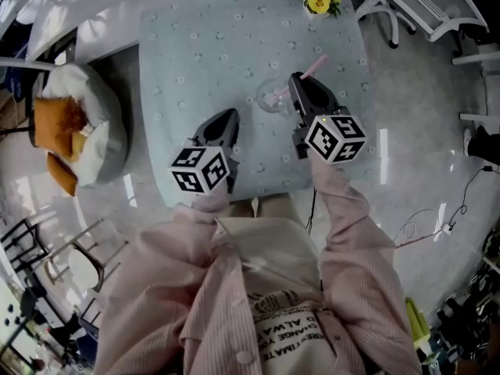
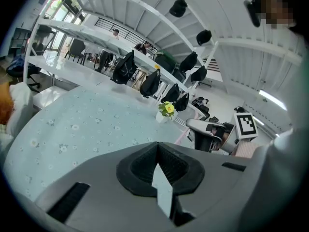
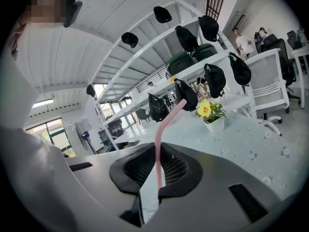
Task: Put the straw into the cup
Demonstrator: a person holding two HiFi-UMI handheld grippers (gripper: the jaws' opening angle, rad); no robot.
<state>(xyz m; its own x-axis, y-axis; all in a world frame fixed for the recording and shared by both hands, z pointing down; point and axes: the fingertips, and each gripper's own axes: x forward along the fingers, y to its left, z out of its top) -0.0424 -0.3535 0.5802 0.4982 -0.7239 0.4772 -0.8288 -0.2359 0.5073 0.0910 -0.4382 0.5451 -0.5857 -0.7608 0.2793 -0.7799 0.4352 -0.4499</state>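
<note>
STRAW (image 3: 159, 144): pink, clamped low on its shaft by right gripper (image 1: 296, 80), just right of clear cup (image 1: 272, 98) | HANDLING: judged light, thin-walled, crushable, slippery; hold shaft gently below the bend | left gripper (image 1: 230, 117): jaws together, empty, near-left of cup

We are looking down at a counter (image 1: 203, 45) draped in pale flowered cloth, standing on glossy white floor (image 1: 422, 123). White chairs (image 1: 426, 5) are sitting at one o'clock, an orange-cushioned seat (image 1: 74, 127) at nine o'clock.
</note>
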